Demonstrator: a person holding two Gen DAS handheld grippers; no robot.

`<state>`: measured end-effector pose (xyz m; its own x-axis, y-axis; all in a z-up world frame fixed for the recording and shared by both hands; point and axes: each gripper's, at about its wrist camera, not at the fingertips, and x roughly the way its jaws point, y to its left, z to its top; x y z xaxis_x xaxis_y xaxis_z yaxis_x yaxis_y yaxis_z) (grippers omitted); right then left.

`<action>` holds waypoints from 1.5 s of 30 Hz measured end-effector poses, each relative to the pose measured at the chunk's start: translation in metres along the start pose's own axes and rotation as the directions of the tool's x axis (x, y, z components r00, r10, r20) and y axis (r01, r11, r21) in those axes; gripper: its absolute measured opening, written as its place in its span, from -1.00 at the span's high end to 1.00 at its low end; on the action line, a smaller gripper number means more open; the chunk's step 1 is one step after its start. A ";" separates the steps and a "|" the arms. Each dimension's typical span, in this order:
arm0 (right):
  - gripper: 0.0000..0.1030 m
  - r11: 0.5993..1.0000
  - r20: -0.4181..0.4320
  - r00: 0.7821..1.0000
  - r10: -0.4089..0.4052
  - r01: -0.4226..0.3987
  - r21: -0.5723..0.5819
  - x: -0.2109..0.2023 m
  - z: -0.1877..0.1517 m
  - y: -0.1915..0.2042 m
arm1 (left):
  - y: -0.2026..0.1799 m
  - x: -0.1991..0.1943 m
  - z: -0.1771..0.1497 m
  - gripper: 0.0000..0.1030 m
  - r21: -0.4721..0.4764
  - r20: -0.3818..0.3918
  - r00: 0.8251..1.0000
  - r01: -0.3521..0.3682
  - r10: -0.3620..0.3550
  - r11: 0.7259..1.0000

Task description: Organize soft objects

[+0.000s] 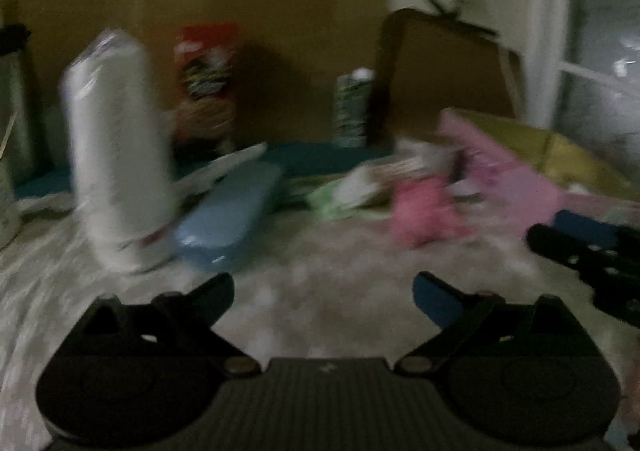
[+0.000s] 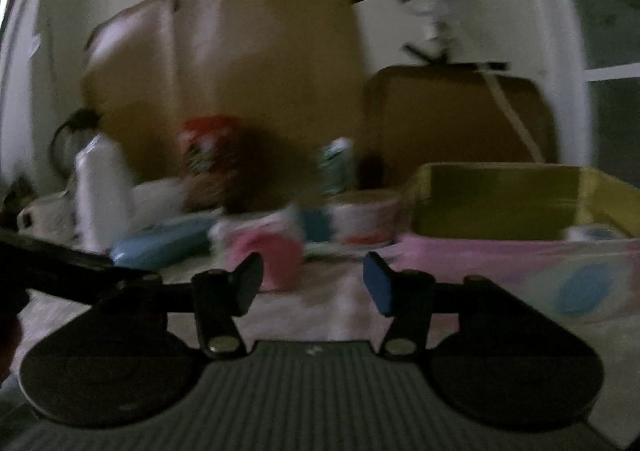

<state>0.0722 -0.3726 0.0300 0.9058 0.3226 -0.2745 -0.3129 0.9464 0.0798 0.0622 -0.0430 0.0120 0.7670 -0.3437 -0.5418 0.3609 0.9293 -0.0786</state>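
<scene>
Both views are blurred. The left gripper (image 1: 324, 293) hovers over the pale fuzzy bed cover (image 1: 320, 291), jaws spread wide and holding nothing. The pink soft toy (image 1: 424, 211) lies ahead of those jaws and to their right, not touching them. The right gripper (image 2: 312, 283) has its jaws parted and empty too; the pink soft toy (image 2: 264, 255) sits just beyond its left finger. Right of the toy stands the pink and yellow box (image 2: 520, 251); left of it lies a blue case (image 2: 160, 245).
</scene>
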 end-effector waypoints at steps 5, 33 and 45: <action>-0.06 0.998 -0.044 0.998 0.036 -0.039 -0.055 0.016 0.002 0.026 | 0.026 0.013 -0.005 -0.94 -0.128 -0.045 0.998 0.038 -0.044 0.991; -0.07 0.995 -0.156 0.985 0.070 -0.058 0.077 0.040 0.001 0.013 | 0.020 0.021 -0.008 -0.99 -0.087 -0.074 0.997 -0.029 0.022 0.996; -0.08 0.994 -0.151 0.985 0.082 -0.069 0.087 0.039 0.001 0.010 | 0.022 0.021 -0.008 -0.99 -0.090 -0.072 0.997 -0.018 0.012 0.996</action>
<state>0.1047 -0.3504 0.0211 0.8239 0.3930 -0.4083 -0.3485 0.9195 0.1819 0.0818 -0.0288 -0.0080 0.7308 -0.3222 -0.6018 0.2979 0.9438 -0.1434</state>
